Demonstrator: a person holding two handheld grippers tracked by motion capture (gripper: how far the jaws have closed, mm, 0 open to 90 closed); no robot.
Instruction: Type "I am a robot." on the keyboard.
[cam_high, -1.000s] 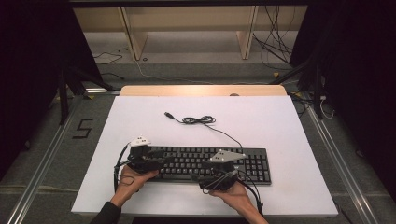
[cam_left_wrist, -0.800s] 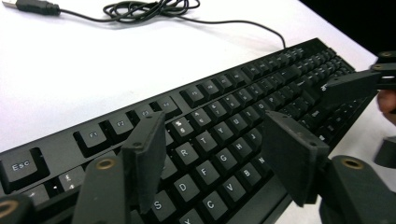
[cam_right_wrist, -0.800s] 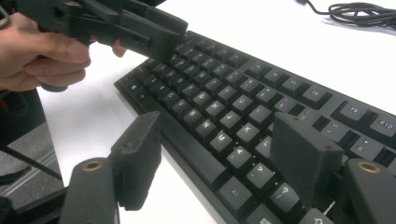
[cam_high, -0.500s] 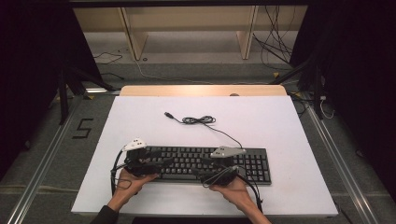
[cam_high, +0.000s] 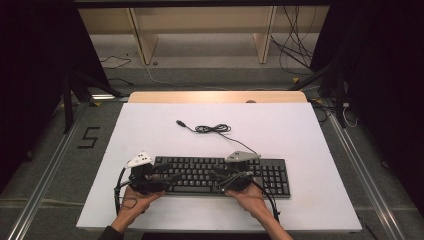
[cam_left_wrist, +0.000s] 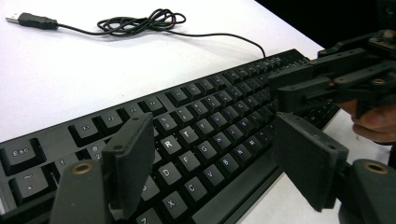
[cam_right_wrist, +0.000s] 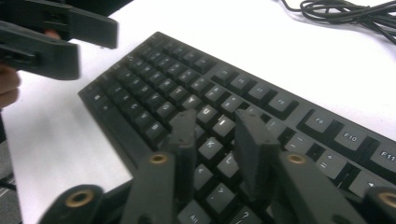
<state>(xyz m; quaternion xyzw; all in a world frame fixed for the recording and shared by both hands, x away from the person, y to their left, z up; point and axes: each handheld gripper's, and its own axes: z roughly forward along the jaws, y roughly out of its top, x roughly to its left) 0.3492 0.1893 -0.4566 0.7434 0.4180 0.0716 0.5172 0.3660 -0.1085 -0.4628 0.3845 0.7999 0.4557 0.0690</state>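
Both hands come in at the near edge of the white table (cam_high: 320, 150), each holding a gripper over the black keyboard (cam_high: 270, 175), so I'll place everything off the keyboard.

The left gripper (cam_high: 167, 176) hangs over the keyboard's left end. In the left gripper view its jaws stand wide apart with nothing between them, spanning the letter rows around R and T and out past the keyboard's front edge. The left hand (cam_high: 131, 205) sits just in front of the keyboard's left corner.

The right gripper (cam_high: 219, 175) is over the middle of the keyboard, pointing left toward the other one. In the right gripper view its jaws are only a narrow gap apart, hovering over the U/K area; I can't tell if the tips actually touch the keys, and they aren't clamped on anything. The right hand (cam_high: 250, 200) is just in front of the keyboard's front edge, around the middle.

The keyboard itself lies flat on the near half of the table, long side running left-right.

Behind the keyboard its cable (cam_high: 212, 129) runs off the back edge into a loose tangle, ending in a USB plug (cam_high: 181, 123) lying farther back and to the left.
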